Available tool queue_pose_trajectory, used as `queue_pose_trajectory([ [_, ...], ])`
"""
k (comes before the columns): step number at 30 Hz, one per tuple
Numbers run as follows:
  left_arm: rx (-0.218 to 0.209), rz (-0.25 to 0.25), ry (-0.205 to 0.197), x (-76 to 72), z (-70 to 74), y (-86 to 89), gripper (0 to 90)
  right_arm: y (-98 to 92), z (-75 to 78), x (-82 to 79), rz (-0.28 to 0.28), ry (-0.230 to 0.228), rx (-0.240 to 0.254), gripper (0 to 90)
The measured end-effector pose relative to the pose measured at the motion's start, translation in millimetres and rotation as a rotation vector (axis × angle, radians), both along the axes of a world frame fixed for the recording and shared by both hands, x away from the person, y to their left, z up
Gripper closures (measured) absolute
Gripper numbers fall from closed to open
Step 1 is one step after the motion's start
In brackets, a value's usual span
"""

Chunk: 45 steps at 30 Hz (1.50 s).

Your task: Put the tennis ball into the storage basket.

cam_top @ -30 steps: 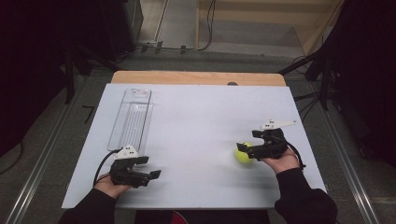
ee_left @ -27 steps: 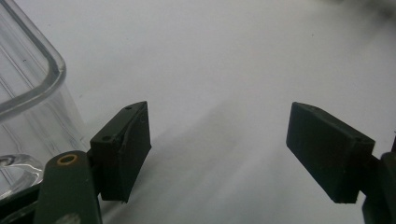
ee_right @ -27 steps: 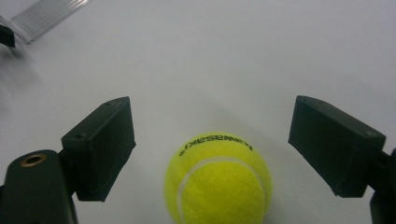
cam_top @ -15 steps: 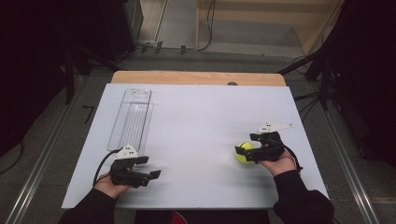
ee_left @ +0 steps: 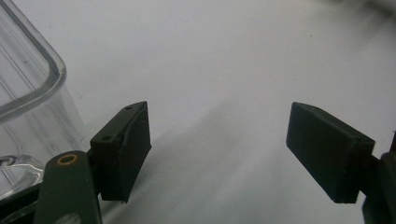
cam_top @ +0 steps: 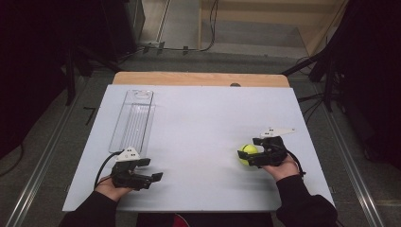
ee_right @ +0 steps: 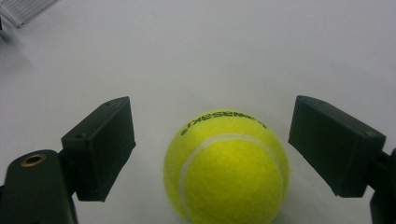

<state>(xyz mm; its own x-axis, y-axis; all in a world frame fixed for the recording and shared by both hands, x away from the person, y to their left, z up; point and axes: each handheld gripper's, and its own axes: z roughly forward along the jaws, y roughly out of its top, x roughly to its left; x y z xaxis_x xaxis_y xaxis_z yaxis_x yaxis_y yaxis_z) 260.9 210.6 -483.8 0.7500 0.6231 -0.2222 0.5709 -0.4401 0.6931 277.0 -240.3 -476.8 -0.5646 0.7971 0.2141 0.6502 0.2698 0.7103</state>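
Note:
A yellow tennis ball (cam_top: 247,152) (ee_right: 227,165) rests on the white table top (cam_top: 203,127) at the right. My right gripper (cam_top: 249,150) (ee_right: 212,149) is open, one jaw on each side of the ball with a gap to each. At the table's near left, my left gripper (cam_top: 150,170) (ee_left: 219,151) is open with nothing between its jaws. A clear plastic tube container (cam_top: 133,120) (ee_left: 28,93) lies lengthwise at the left, just beyond and beside the left gripper.
A wooden strip (cam_top: 201,79) runs along the table's far edge. Dark stands and cables (cam_top: 189,47) sit on the floor around the table. Bare white surface stretches between the two grippers.
The right gripper has edged forward around the ball, which now sits deeper between its jaws. The left gripper has stayed put.

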Motion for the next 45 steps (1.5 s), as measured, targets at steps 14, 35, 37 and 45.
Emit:
queue_pose_trajectory([
  [14, -0.003, 0.0, 0.0, -0.2, 0.1, -0.1, 22.7, -0.1, -10.2, -1.6, -0.003, 0.025, -0.019, 12.7],
  [35, -0.004, -0.005, 0.0, -0.1, 0.0, -0.6, 22.7, -4.7, -23.9, 0.9, -0.023, 0.048, -0.041, 12.6],
  [37, -0.005, -0.004, 0.0, -0.1, -0.1, -0.6, 22.7, -4.5, -24.5, 1.0, -0.022, 0.049, -0.045, 12.6],
  [45, -0.005, -0.004, -0.001, 0.0, 0.0, -0.7, 22.7, -4.3, -28.5, 1.8, -0.043, 0.071, -0.069, 12.8],
])
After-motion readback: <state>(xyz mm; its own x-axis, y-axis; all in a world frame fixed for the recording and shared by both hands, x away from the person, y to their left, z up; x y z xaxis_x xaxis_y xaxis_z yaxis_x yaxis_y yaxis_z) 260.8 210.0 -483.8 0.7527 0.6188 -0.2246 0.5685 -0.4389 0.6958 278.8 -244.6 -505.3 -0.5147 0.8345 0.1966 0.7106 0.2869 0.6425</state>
